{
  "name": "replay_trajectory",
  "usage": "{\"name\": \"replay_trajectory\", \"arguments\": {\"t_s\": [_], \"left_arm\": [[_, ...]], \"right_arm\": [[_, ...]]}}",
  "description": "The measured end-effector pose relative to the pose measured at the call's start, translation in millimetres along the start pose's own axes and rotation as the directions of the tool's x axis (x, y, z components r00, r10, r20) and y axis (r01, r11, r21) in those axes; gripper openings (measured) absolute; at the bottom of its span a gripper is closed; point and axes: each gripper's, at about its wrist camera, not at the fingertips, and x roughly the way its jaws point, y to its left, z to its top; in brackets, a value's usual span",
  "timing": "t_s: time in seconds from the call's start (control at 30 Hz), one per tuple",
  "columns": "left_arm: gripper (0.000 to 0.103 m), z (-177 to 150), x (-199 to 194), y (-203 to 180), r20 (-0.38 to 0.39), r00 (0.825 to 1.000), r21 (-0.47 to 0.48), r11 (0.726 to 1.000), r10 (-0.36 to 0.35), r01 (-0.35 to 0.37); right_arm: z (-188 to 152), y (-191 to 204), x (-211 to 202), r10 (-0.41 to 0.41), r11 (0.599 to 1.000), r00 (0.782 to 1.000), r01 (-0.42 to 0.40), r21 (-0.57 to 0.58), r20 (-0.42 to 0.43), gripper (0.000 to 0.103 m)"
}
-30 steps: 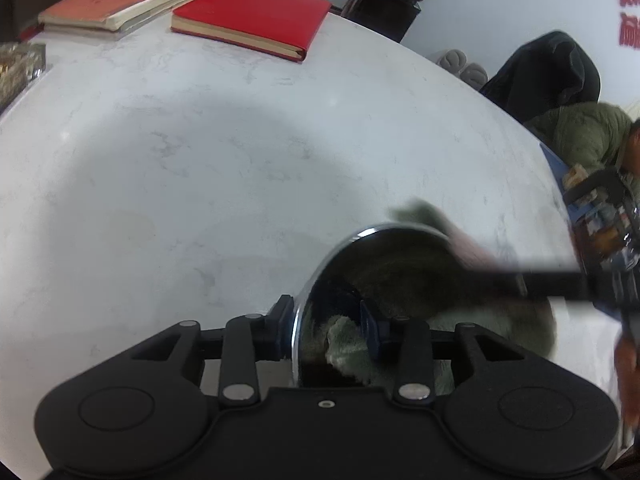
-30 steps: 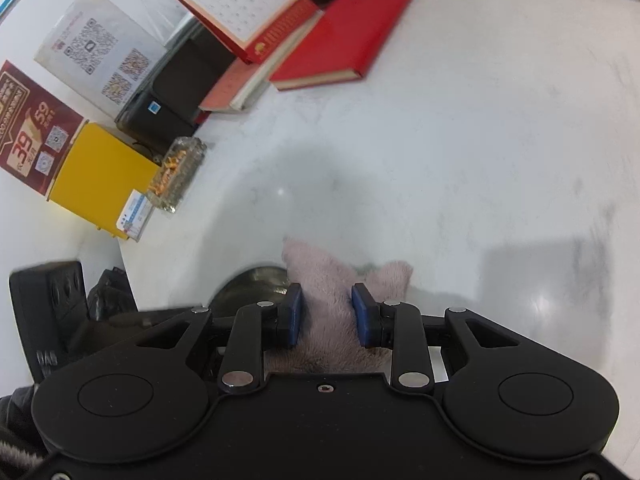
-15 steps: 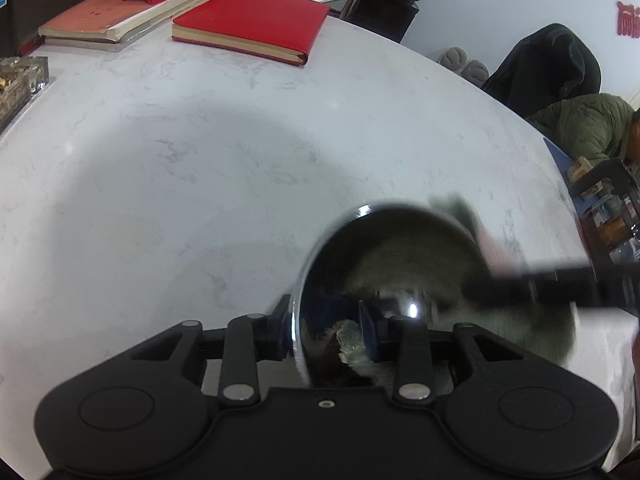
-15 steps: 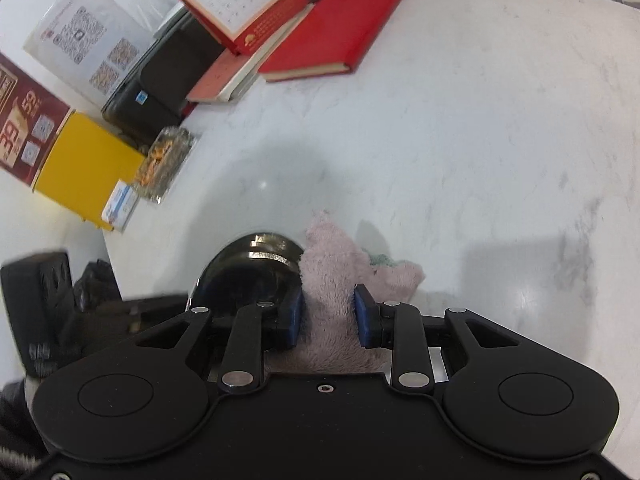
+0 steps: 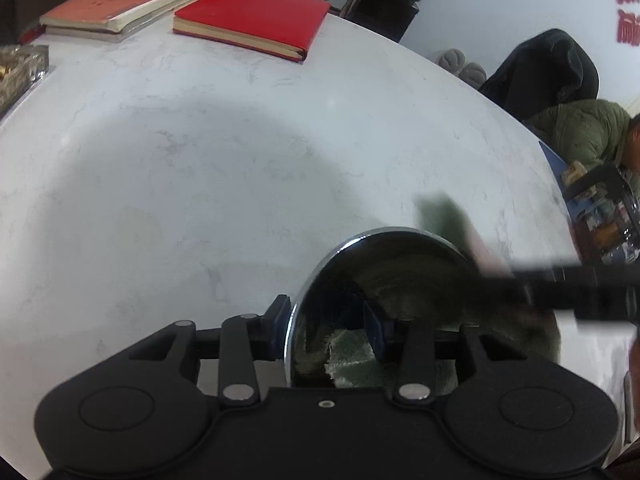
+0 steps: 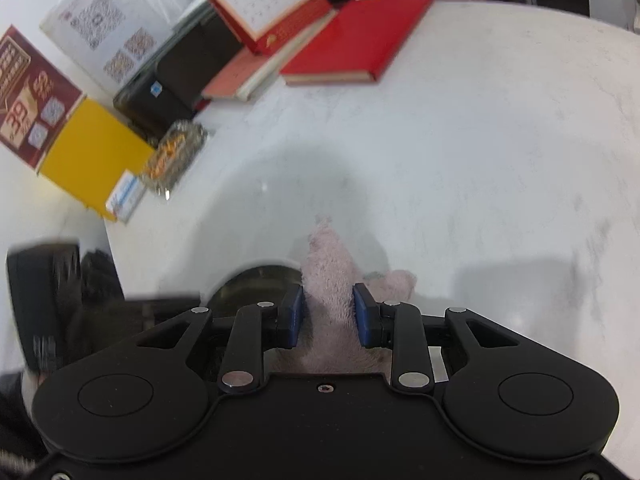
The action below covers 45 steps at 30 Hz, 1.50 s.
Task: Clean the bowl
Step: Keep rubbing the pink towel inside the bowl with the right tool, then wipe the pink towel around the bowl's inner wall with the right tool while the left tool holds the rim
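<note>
— Steel bowl (image 5: pixel 384 276): where is it kept?
— On the marble table (image 5: pixel 200 160), its rim clamped by the left gripper (image 5: pixel 328 332), jaws opening.
— Pink cloth (image 6: pixel 328 280)?
— Pinched by the right gripper (image 6: pixel 327 316), beside the bowl.

The tabletop (image 5: pixel 200 168) was a round slab of white marble with faint grey veins, its middle bare and shadowed. Along its far edge lay a closed red notebook (image 5: pixel 256 20), just beside it a stack of pale red books (image 5: pixel 120 12) bearing a standing red desk calendar (image 6: pixel 260 0), and further along the rim a small glass dish (image 6: pixel 176 156). Near the front edge the shiny steel bowl (image 5: pixel 384 276) rested on the marble, tipped on its side.
</note>
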Motion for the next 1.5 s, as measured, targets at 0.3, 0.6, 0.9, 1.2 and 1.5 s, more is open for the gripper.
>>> {"name": "replay_trajectory", "arguments": {"t_s": [0.3, 0.6, 0.9, 1.2, 1.5], "left_arm": [[0.039, 0.4, -0.5, -1.9, -0.007, 1.0, 0.021, 1.0, 0.004, -0.003], [0.043, -0.2, -0.8, -0.1, 0.004, 1.0, -0.027, 1.0, -0.003, 0.003], [0.031, -7.3, -9.1, 0.9, -0.067, 0.997, -0.078, 0.997, -0.033, 0.028], [0.031, 6.9, -21.9, 9.6, -0.046, 0.998, -0.014, 0.999, -0.045, 0.044], [0.023, 6.2, -20.5, 8.8, -0.097, 0.993, 0.074, 0.994, -0.068, 0.076]], "right_arm": [[15.7, 0.9, 9.9, 0.023, 0.999, 0.999, -0.025, 0.038, 0.047, 0.027], [-28.0, -12.5, -4.9, 0.043, 0.982, 0.999, -0.042, 0.185, -0.002, 0.027], [-7.0, 4.9, 7.8, -0.111, 0.993, 0.993, 0.112, -0.03, 0.027, 0.018], [10.5, 28.7, 21.0, -0.116, 0.954, 0.993, 0.111, -0.278, -0.003, 0.018], [23.7, 53.4, 34.3, -0.122, 0.862, 0.992, 0.094, -0.498, -0.023, 0.019]]}}
